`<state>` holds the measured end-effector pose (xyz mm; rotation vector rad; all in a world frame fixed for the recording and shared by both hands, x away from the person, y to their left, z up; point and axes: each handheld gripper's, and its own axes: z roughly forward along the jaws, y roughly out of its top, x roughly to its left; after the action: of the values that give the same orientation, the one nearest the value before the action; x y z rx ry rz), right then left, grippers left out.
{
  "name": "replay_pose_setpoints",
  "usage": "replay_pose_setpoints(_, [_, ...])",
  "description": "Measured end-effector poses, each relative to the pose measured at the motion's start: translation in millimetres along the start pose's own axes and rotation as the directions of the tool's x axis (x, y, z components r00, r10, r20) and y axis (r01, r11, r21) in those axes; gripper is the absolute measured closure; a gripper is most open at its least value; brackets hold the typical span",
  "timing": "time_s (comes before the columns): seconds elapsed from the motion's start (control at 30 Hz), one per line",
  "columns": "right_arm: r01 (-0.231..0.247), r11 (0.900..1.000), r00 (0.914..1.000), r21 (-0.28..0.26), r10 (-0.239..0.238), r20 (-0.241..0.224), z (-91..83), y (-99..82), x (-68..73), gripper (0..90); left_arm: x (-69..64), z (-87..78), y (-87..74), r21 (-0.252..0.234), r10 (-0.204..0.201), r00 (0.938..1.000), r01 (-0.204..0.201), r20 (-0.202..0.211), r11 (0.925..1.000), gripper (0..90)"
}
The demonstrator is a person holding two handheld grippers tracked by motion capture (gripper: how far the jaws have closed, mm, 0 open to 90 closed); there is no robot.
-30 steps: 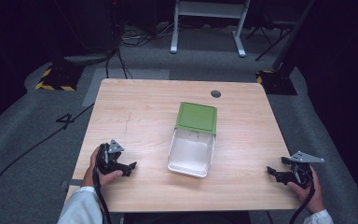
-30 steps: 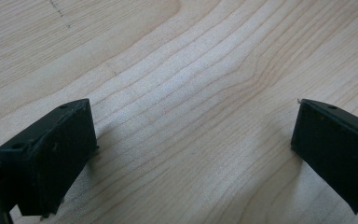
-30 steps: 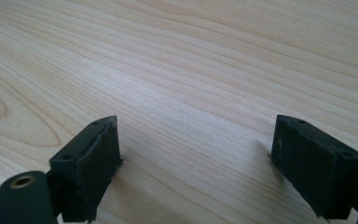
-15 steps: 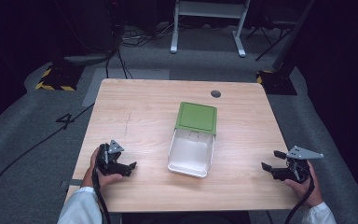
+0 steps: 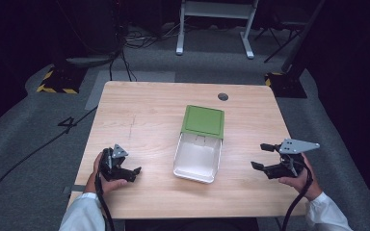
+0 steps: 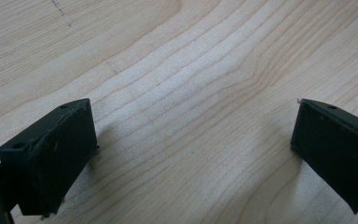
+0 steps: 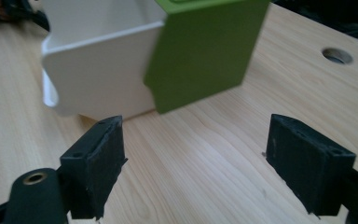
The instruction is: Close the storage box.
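Both my hand-held grippers were released and empty: the left hand-held gripper (image 5: pixel 134 171) low on the desk (image 5: pixel 149 110), the right hand-held gripper (image 5: pixel 264 155) facing the white box (image 5: pixel 196 161). I judged a hasty side approach could shove it. It lay mid-desk, long axis running away from me, green lid (image 5: pixel 203 121) at the far end.

The white box (image 7: pixel 98 79) and its green lid (image 7: pixel 205 51) are cut off by the right gripper view's top edge.

The box (image 5: pixel 197 157) lies mid-table (image 5: pixel 144 110), its lid (image 5: pixel 203 121) on the far end. The left gripper (image 5: pixel 134 172) sits near-left, the right gripper (image 5: pixel 261 155) near-right, a hole (image 5: pixel 223 96) beyond.
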<state>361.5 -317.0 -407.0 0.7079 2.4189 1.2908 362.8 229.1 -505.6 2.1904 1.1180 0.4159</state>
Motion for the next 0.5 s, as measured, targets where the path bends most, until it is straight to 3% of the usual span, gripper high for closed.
replay_pose_setpoints(0.23, [0.088, 0.9961, 0.9936, 0.011, -0.087, -0.072, 24.2, 36.7, 25.8, 21.7, 0.0, -0.1, -0.1, 0.0, 0.0, 1.0, 0.0, 0.0, 1.0, 0.4])
replay_pose_setpoints(0.5, [0.137, 0.9905, 0.9818, 0.006, -0.135, -0.134, 45.4, 58.1, 47.9, 22.5, 0.0, -0.2, -0.3, 0.0, 0.002, 1.0, -0.002, -0.001, 1.0, 0.4])
